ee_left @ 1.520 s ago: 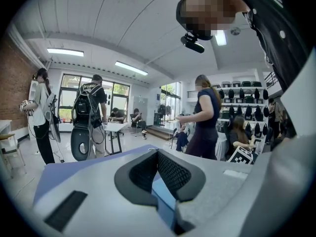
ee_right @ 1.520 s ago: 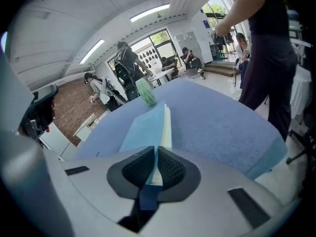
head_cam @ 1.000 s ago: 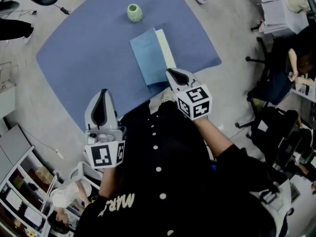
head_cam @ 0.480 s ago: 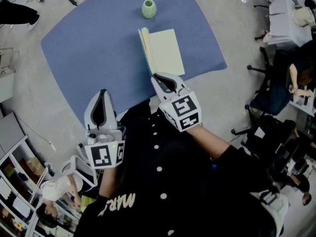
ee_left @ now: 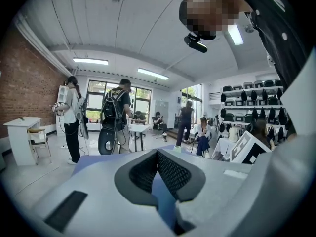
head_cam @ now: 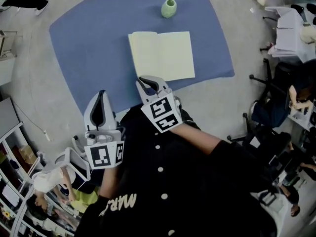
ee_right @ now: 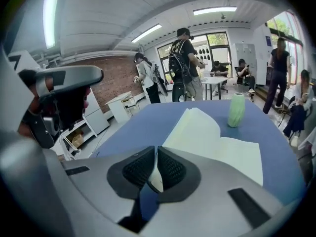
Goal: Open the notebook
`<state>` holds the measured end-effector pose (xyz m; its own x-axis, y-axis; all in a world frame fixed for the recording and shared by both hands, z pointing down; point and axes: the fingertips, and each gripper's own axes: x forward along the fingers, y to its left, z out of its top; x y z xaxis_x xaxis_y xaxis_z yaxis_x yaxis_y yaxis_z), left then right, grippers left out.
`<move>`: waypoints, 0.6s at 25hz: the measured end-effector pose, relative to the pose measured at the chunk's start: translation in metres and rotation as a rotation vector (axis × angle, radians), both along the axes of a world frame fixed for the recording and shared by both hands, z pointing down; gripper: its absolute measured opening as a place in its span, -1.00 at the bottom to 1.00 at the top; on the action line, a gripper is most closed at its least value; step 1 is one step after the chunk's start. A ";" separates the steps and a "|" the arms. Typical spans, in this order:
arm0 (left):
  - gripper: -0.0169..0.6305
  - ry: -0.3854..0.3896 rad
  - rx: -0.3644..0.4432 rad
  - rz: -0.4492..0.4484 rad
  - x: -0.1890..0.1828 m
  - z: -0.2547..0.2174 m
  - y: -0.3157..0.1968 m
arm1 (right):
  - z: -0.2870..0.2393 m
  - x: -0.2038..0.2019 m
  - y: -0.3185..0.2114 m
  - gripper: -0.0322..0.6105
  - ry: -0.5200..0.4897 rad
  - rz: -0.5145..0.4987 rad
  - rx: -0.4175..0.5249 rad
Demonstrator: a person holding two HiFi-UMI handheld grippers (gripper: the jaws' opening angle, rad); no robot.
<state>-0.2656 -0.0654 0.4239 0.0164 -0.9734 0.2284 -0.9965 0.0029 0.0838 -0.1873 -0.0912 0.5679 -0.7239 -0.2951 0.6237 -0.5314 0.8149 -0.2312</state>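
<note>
The notebook (head_cam: 163,56) lies open on the blue mat (head_cam: 98,48), showing two pale yellow pages. My right gripper (head_cam: 144,81) is at the near edge of the left-hand leaf. In the right gripper view that leaf (ee_right: 197,125) curves up toward the gripper (ee_right: 156,168), and its pale corner sits pinched between the nearly closed pads. My left gripper (head_cam: 100,104) hangs left of the notebook, over the mat's near corner, apart from it. Its pads (ee_left: 170,169) meet at the tips with nothing between them.
A small green vase (head_cam: 168,8) stands on the mat just beyond the notebook, also in the right gripper view (ee_right: 236,109). Office chairs (head_cam: 269,88) and desks crowd the right side, shelves (head_cam: 19,181) the lower left. Several people stand in the room (ee_left: 114,115).
The right gripper swung from right to left over the notebook with the blue cover in it; the closed notebook stood half open, then fell flat open. The left gripper stayed put.
</note>
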 end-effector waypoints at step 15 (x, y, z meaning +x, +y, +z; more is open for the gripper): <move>-0.94 0.030 -0.045 -0.039 -0.028 0.022 -0.006 | 0.093 -0.057 0.013 -0.86 0.172 -0.067 -0.059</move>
